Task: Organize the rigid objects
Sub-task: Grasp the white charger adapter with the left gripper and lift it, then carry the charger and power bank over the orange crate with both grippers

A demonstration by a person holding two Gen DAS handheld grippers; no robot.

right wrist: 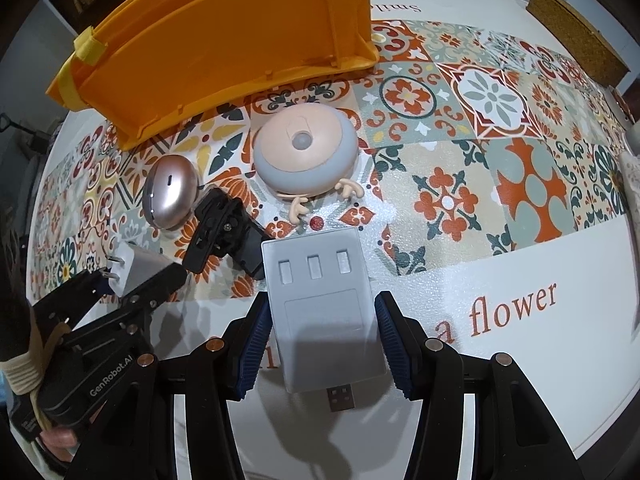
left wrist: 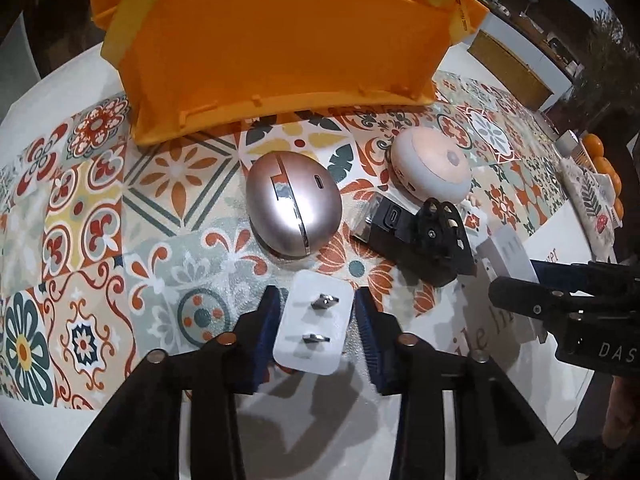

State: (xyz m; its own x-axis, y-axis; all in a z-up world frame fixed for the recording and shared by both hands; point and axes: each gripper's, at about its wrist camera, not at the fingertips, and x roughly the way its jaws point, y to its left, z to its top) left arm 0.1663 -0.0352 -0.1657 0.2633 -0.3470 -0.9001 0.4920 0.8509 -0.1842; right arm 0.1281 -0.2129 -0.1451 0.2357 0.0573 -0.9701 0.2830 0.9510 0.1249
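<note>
Progress: nothing visibly in the orange bin (left wrist: 280, 52) yet; every item seen sits on the table (right wrist: 500, 340).
Left gripper (left wrist: 316, 328): my jaws bracket the white plug adapter (left wrist: 314, 326), prongs up; I can't tell if they grip.
Right gripper (right wrist: 320, 344): jaws flank the grey USB hub (right wrist: 324, 312), contact unclear.
Left over: rose-gold egg case (left wrist: 294, 202), round night light (right wrist: 306, 152), black clip mount (left wrist: 424, 236).

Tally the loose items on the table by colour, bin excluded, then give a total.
White or grey: 2, the white two-prong wall charger and the pale grey USB hub.
Rose-gold: 1, the egg-shaped metallic case.
Peach: 1, the round sensor light.
Black: 1, the black plastic clip mount.
Total: 5.
</note>
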